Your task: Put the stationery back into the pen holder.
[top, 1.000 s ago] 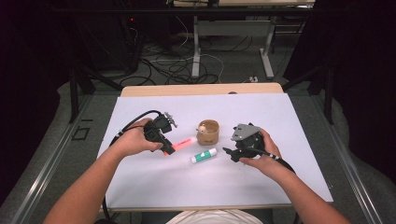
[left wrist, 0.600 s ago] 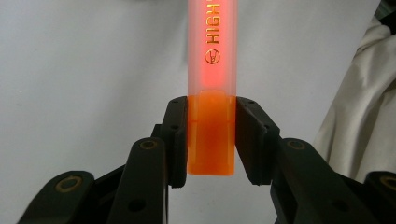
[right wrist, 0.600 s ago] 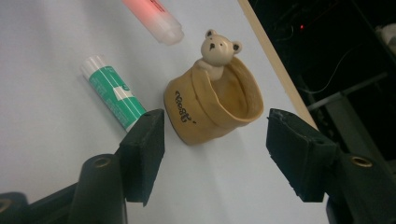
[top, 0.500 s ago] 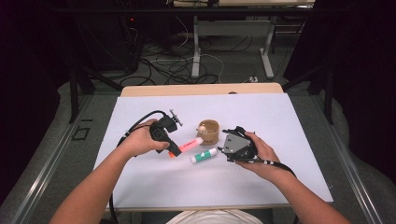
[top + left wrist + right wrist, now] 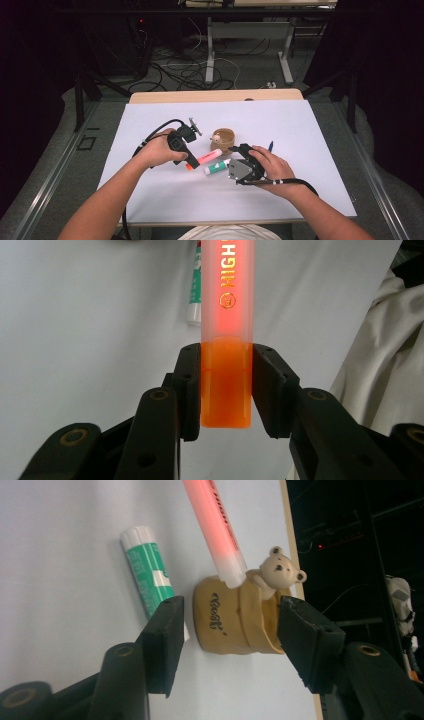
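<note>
My left gripper (image 5: 227, 347) is shut on the orange cap end of a pink highlighter (image 5: 227, 300), held just above the white table (image 5: 165, 200) beside a green-and-white glue stick (image 5: 216, 167). The highlighter's (image 5: 212, 525) far end reaches the rim of a small brown pot (image 5: 225, 622) with a bear figure. My right gripper (image 5: 231, 602) has just been closing its jaws, which stand either side of the pot with small gaps showing. In the high view the left gripper (image 5: 192, 162) is left of the pot (image 5: 223, 138) and the right gripper (image 5: 234, 150) is right of it.
A blue pen (image 5: 270, 146) lies just right of the right hand. The glue stick (image 5: 150, 575) lies on the table beside the right gripper's left jaw. The table's wooden far edge (image 5: 215, 96) borders a floor with cables and desk legs.
The right gripper has moved left to the pot and its jaws have narrowed around it. The left gripper has stayed nearly in place, still holding the highlighter.
</note>
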A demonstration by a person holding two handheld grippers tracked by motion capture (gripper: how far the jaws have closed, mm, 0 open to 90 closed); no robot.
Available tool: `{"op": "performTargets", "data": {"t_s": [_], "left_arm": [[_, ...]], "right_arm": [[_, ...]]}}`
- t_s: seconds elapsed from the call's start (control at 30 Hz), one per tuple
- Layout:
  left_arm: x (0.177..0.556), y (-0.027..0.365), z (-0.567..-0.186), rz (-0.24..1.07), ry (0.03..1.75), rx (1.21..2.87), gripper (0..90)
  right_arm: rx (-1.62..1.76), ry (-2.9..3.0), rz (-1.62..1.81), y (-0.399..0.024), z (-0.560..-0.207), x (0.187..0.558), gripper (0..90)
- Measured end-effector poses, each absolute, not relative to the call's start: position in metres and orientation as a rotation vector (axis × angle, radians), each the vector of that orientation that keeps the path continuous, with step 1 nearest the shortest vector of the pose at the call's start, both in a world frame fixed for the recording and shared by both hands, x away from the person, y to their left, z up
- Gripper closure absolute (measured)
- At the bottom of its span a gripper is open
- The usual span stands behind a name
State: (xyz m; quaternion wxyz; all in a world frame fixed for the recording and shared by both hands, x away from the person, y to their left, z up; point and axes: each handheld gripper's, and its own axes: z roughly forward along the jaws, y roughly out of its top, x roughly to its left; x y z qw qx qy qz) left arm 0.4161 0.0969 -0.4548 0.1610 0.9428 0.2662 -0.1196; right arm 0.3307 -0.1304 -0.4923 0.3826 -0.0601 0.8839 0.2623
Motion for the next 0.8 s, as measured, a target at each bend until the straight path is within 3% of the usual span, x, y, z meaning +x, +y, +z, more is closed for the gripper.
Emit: {"op": "performTargets", "data": {"t_s": [0.3,0.8], "left_arm": [[0.416,0.091,-0.458,-0.356,0.744,2.696,66.5],[0.417,0.083,-0.463,-0.387,0.747,2.690,66.5]], "right_arm": [[-0.232,2.216,0.669,-0.122,-0.500,0.324,52.4],[-0.295,2.206,0.620,-0.113,-0.509,0.319,56.8]]}}
